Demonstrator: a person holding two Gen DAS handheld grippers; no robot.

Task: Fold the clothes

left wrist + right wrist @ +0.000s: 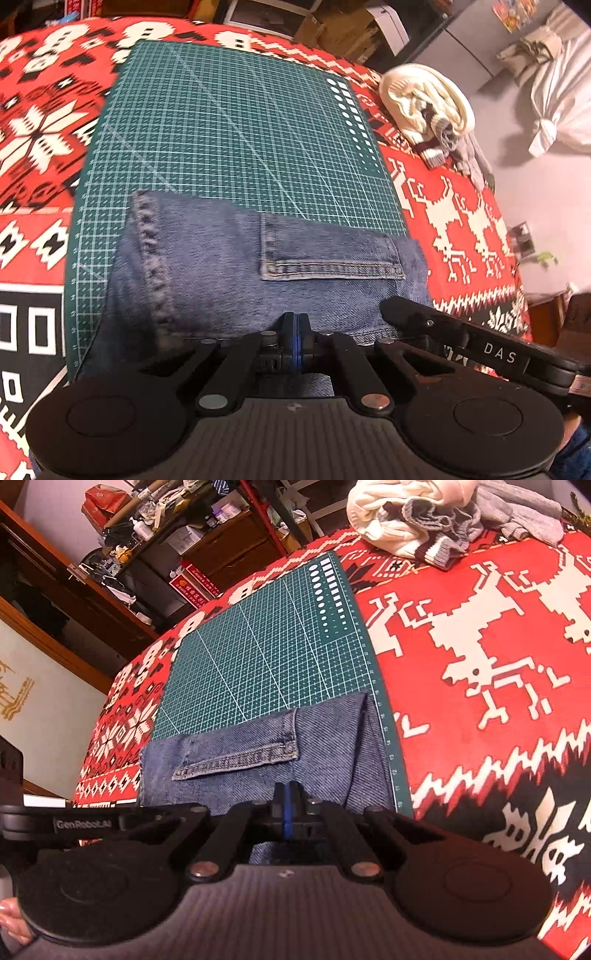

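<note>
Lying folded on the near end of the green cutting mat [236, 122], jeans [207, 266] show a pocket on top; left gripper [294, 325] pinches their near edge, fingers pressed together; right gripper [286, 801] likewise; sweater pile [424, 103] sits beyond the mat's far right corner.

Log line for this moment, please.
step: folding | item: folded blue denim jeans on green cutting mat | left gripper shut | right gripper shut
</note>
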